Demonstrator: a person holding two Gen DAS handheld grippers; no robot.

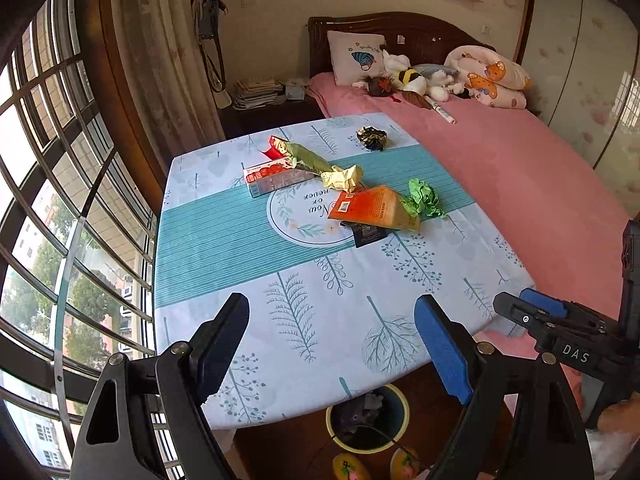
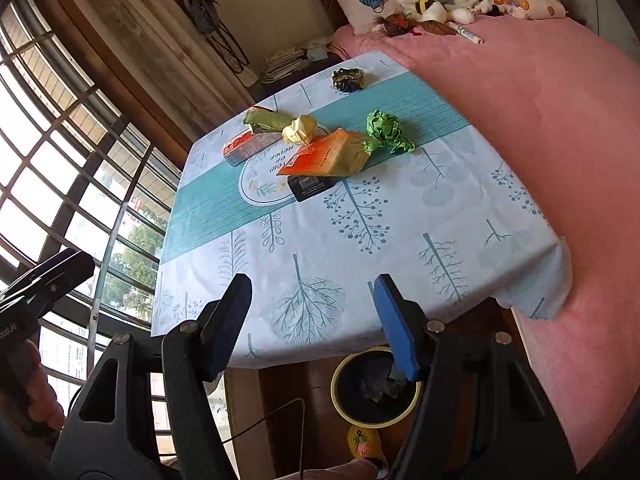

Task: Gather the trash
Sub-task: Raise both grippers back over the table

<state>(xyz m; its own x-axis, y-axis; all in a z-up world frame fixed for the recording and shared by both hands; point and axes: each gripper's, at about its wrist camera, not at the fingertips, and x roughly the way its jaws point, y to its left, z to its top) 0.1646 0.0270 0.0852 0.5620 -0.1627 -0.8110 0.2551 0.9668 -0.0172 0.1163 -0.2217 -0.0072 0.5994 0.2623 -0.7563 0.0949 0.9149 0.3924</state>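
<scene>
Trash lies in a cluster on the far half of the tablecloth-covered table point(image 1: 224, 264): an orange packet point(image 1: 372, 208) point(image 2: 324, 154), a crumpled green paper point(image 1: 426, 198) point(image 2: 388, 126), a yellow paper ball point(image 1: 344, 178) point(image 2: 300, 128), a green wrapper point(image 1: 308, 158), a red box point(image 1: 272, 178) point(image 2: 244, 146), a black card point(image 1: 370, 234) and a dark foil ball point(image 1: 372, 138) point(image 2: 348, 79). A yellow-rimmed bin point(image 1: 403, 410) point(image 2: 337, 380) stands on the floor below the near table edge. My left gripper point(image 1: 332, 346) and right gripper point(image 2: 312, 320) both hang open and empty over that edge.
A pink bed point(image 1: 520, 184) with pillows and soft toys runs along the table's right side. A barred bay window point(image 1: 60, 200) curves along the left. A nightstand with stacked papers point(image 1: 256, 92) stands behind the table. Slippers point(image 1: 348, 466) lie by the bin.
</scene>
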